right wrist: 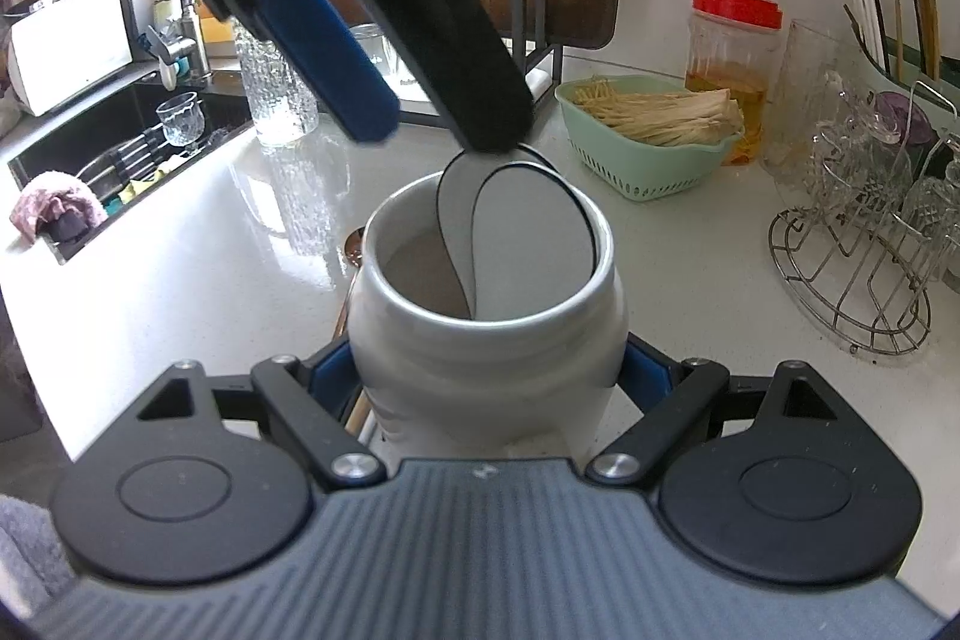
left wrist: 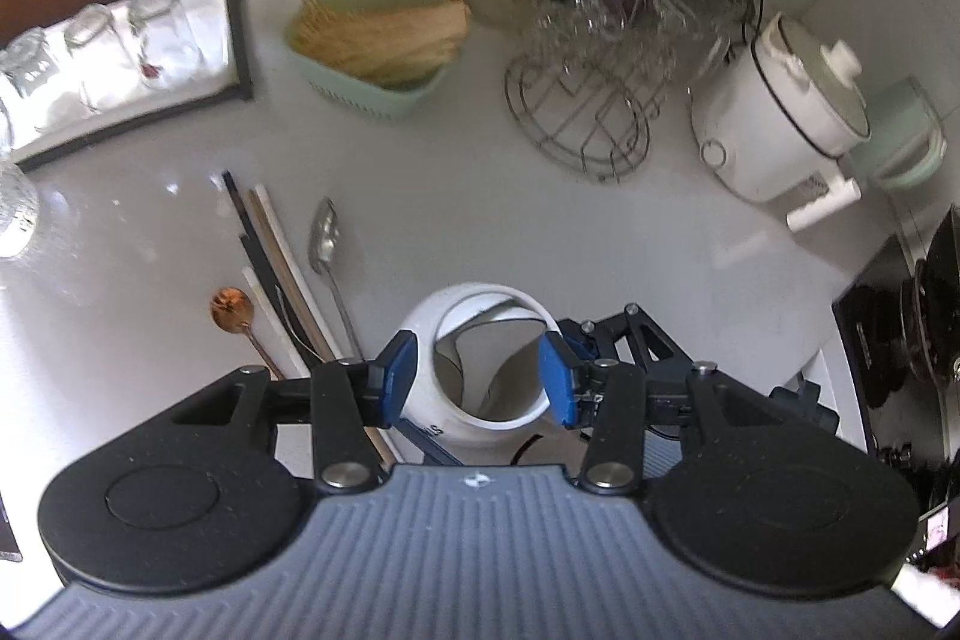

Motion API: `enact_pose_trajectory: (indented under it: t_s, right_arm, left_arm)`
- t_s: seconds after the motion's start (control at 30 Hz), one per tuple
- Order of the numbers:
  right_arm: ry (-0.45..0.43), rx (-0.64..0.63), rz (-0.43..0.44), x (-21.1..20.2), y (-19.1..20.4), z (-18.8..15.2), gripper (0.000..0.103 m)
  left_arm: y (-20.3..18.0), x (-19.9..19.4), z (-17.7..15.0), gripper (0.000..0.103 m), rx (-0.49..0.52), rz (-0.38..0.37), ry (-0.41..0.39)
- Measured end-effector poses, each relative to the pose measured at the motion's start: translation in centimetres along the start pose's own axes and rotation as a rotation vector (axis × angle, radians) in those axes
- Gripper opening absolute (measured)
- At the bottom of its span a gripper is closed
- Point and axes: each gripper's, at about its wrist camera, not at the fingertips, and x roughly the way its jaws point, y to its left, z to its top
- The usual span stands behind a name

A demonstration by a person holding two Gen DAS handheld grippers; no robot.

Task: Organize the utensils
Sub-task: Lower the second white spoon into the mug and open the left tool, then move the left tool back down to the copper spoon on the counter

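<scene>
On counter, white jar (right wrist: 489, 304) upright — mouth up, spoons (right wrist: 516, 244) inside

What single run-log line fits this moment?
right gripper: shut on jar | left gripper: open above jar | spoons: in jar

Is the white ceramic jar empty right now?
No, two white spoons with black rims stand inside the white ceramic jar.

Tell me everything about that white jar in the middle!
The white jar looks like glossy ceramic, round-bellied, with a thick rolled rim and wide open mouth. It stands upright on the pale counter. The right hand-held gripper clamps its sides. Two white spoons with dark edges lean inside. The left hand-held gripper hovers open above it.
</scene>
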Motion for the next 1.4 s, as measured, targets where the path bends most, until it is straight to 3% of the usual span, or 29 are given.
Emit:
enact_pose_trajectory:
  t_s: [0.2, 0.57, 1.4]
  right_arm:
    - [0.006, -0.002, -0.002, 0.1, 0.2, 0.1, 0.091]
    - [0.008, 0.017, -0.016, 0.1, 0.3, 0.1, 0.091]
    - [-0.015, 0.051, -0.047, -0.2, 0.6, -0.2, 0.091]
  left_arm:
    - [-0.7, -1.8, -1.5, 0.051, 0.045, 0.082, -0.102]
    - [-0.2, -4.1, -5.1, 0.051, 0.005, 0.153, -0.269]
    - [3.6, -2.5, -9.4, 0.051, -0.116, 0.257, -0.249]
